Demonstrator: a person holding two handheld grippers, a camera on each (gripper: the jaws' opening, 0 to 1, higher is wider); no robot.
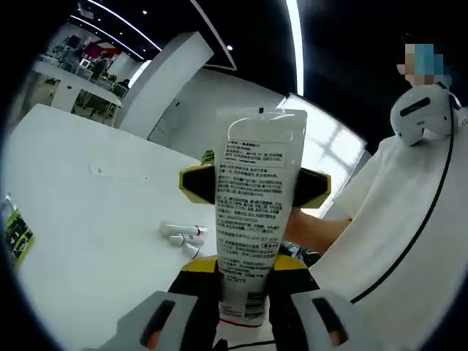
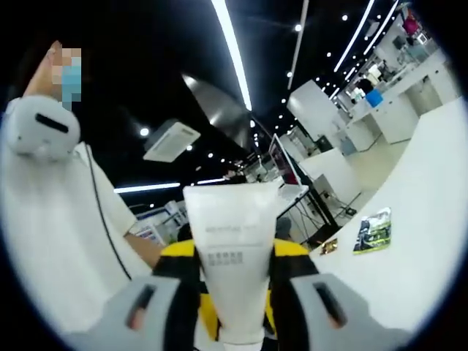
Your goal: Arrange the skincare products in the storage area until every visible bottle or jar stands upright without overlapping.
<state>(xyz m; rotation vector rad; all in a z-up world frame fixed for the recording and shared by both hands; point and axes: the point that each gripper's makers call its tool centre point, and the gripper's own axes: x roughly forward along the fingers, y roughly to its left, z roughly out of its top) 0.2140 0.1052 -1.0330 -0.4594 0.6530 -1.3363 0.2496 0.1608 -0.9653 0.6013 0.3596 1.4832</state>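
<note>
Tube (image 1: 254,212) clamped upright between left gripper (image 1: 245,311) jaws, right gripper (image 2: 234,311) likewise closed on it, small bottles (image 1: 183,235) seen lying on white table (image 1: 80,212) in left gripper view.

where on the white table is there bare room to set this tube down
Broad bare white table lies between the small white tubes and the green packet at its edge. In the right gripper view, table beyond the green packet is bare too. It is crowded around the held tube.

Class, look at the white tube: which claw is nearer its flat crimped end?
Right. The right claw grips the white tube mid-body, just below its crimped end; the left claw clamps the barcode end, farthest from it.
</note>
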